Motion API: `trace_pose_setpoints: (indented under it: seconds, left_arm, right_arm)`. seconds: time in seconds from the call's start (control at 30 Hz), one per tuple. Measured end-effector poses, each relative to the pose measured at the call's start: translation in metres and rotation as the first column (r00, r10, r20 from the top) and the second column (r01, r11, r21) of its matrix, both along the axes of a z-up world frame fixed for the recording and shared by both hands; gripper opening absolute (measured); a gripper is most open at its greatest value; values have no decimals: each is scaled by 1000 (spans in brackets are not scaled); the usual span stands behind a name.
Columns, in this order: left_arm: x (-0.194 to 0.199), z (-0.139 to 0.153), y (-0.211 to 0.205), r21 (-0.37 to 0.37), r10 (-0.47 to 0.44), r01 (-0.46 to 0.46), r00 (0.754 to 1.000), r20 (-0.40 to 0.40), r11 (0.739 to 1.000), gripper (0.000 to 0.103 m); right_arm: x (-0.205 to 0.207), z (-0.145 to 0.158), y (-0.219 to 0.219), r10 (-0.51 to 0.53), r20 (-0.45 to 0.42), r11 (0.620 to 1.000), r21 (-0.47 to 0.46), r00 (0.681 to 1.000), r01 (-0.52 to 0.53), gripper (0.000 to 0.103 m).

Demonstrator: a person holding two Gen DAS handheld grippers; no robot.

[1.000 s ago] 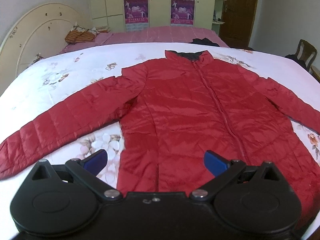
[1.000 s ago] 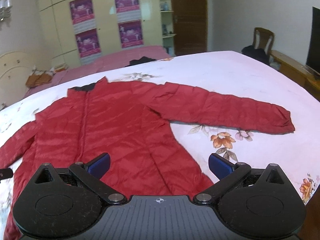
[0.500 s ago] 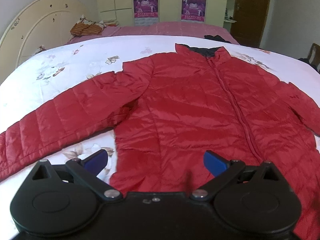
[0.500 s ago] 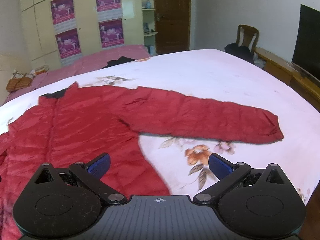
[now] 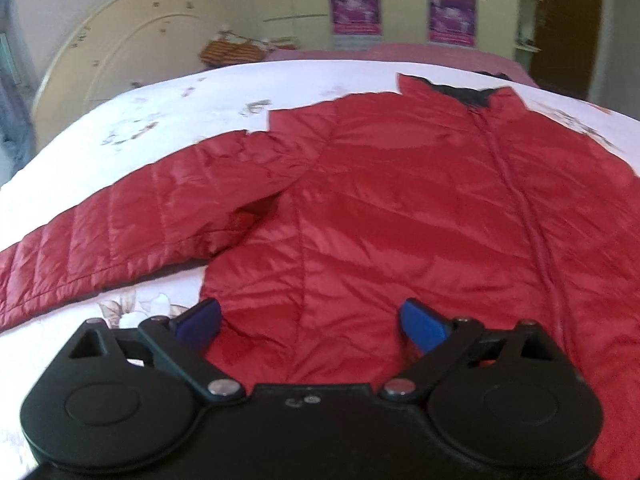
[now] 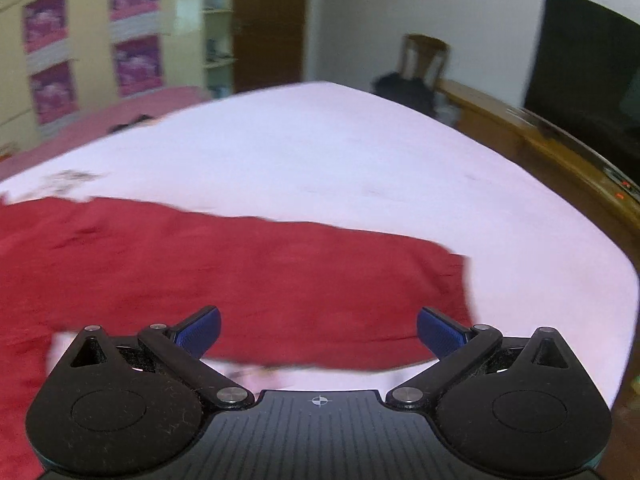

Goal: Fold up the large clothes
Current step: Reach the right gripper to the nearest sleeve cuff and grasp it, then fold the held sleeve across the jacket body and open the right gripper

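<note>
Jacket (image 5: 400,208) — red, quilted — lies spread flat on the white floral bedsheet (image 5: 168,120), collar toward the far edge of the bed. Only the left wrist view shows its zipped front, dark collar lining and one sleeve reaching to the left edge; only the right wrist view, badly blurred, shows the other sleeve's cuff (image 6: 452,280) near the bed's right edge. The left gripper (image 5: 310,318) is spread wide, jaws closing slightly, nothing pinched; the right gripper (image 6: 318,330) stands spread and empty. Poster lettering is unreadable.
</note>
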State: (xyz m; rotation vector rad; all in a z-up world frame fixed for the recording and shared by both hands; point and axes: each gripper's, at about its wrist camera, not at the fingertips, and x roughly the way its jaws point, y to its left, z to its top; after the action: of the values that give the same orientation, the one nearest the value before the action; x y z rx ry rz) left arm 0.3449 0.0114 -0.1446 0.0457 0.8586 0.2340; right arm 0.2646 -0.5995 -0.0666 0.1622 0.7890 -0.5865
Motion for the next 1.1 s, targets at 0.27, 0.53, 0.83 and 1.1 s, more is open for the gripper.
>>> trace_pose_setpoints:
  seconds: [0.27, 0.53, 0.83, 1.1]
  left_arm:
    - [8, -4, -1, 22, 41, -41, 999, -8, 999, 98]
    - [9, -6, -4, 34, 53, -52, 998, -20, 998, 99]
    - [8, 5, 8, -9, 23, -23, 999, -27, 1000, 82]
    - [2, 13, 34, -40, -19, 19, 1000, -14, 999, 82]
  right_arm:
    - [-5, -32, -76, -150, -66, 987, 55, 986, 154, 103]
    - [-19, -24, -80, -118, 53, 978, 181, 992, 107, 36]
    - [11, 21, -41, 24, 184, 986, 159, 983, -54, 17]
    - [71, 54, 99, 330, 270, 920, 123, 905, -373, 17]
